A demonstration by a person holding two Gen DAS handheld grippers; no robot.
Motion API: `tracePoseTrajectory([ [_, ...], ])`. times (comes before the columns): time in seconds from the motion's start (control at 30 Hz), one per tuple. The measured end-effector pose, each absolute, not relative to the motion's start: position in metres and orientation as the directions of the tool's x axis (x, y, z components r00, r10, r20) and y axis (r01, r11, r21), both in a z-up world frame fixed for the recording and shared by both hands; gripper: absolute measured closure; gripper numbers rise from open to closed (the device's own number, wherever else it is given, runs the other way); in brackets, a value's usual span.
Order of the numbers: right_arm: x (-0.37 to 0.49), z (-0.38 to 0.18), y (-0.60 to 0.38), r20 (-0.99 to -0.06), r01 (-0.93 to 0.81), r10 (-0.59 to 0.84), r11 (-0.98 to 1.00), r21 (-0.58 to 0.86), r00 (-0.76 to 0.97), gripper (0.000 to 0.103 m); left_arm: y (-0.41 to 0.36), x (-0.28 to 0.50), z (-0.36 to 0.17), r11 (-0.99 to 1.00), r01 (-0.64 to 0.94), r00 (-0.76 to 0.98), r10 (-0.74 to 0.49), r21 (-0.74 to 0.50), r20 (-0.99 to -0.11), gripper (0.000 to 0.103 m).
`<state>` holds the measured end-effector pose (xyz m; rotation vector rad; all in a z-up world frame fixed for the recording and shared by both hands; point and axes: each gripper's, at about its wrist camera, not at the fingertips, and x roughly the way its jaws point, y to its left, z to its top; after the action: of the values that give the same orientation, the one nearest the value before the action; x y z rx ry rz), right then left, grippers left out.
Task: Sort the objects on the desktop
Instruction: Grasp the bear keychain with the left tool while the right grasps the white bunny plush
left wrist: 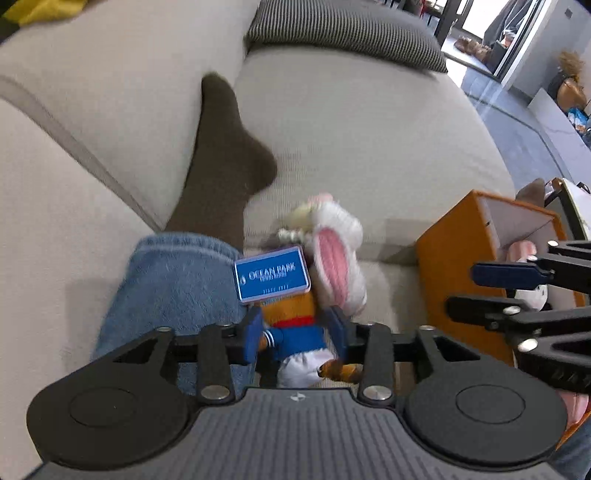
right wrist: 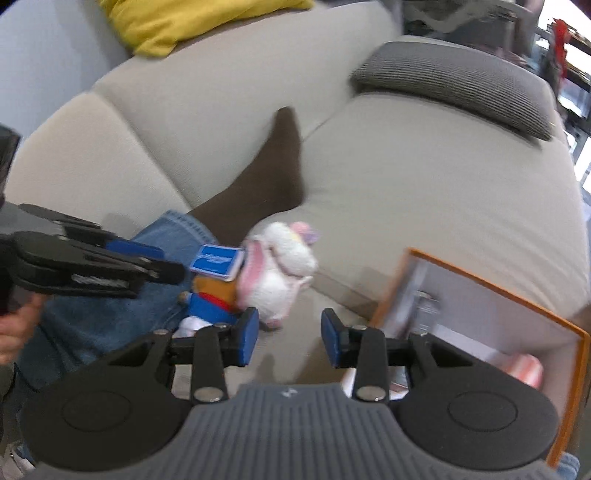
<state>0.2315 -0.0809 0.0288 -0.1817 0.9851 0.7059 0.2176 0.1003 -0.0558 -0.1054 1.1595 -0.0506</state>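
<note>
A white bunny plush [left wrist: 338, 254] [right wrist: 280, 269] lies on the beige sofa seat [left wrist: 369, 129]. Against it rests a small orange toy in a blue outfit [left wrist: 295, 332] [right wrist: 212, 301] with a blue "Ocean Park" tag [left wrist: 271, 275] [right wrist: 216, 262]. My left gripper [left wrist: 297, 332] [right wrist: 173, 266] points down over this toy. Its blue pads stand either side of the toy's body without pressing on it. Hovering to the right, beside the orange box [left wrist: 454, 266] [right wrist: 491, 291], my right gripper [right wrist: 290, 339] [left wrist: 461, 291] is open with nothing between its fingers.
A person's leg in blue jeans [left wrist: 173, 280] [right wrist: 110, 317] with a brown sock [left wrist: 225, 158] [right wrist: 273, 184] lies on the sofa left of the toys. The box holds a pink item [right wrist: 524, 369]. A striped grey cushion [left wrist: 343, 33] [right wrist: 454, 81] and a yellow one [right wrist: 184, 22] sit farther back.
</note>
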Motion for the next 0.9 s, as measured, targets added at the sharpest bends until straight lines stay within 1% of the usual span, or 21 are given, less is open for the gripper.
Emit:
tracePoseTrajectory([
  [0.17, 0.234, 0.011, -0.046, -0.838, -0.670, 0.422, 0.736, 0.093, 0.347, 0.064, 0.104, 0.220, -0.077, 0.990, -0.052, 0.336, -0.107, -0.132, -0.936, 0.055],
  [0.33, 0.242, 0.000, -0.033, -0.851, -0.688, 0.406, 0.722, 0.074, 0.334, 0.064, 0.106, 0.225, -0.095, 0.987, -0.076, 0.288, -0.114, -0.141, -0.951, 0.055],
  [0.57, 0.249, -0.005, -0.029, -0.861, -0.705, 0.384, 0.708, 0.043, 0.333, 0.063, 0.110, 0.233, -0.112, 0.979, -0.124, 0.260, -0.127, -0.163, -0.957, 0.049],
  [0.67, 0.251, -0.007, -0.030, -0.864, -0.706, 0.372, 0.708, 0.027, 0.339, 0.063, 0.109, 0.235, -0.116, 0.978, -0.136, 0.256, -0.120, -0.159, -0.959, 0.048],
  [0.73, 0.252, -0.008, -0.032, -0.865, -0.705, 0.371, 0.709, 0.028, 0.338, 0.063, 0.109, 0.237, -0.119, 0.976, -0.143, 0.253, -0.121, -0.161, -0.960, 0.045],
  [0.9, 0.248, -0.008, -0.036, -0.866, -0.707, 0.369, 0.706, 0.024, 0.339, 0.063, 0.100, 0.239, -0.125, 0.988, -0.112, 0.259, -0.079, -0.111, -0.963, 0.047],
])
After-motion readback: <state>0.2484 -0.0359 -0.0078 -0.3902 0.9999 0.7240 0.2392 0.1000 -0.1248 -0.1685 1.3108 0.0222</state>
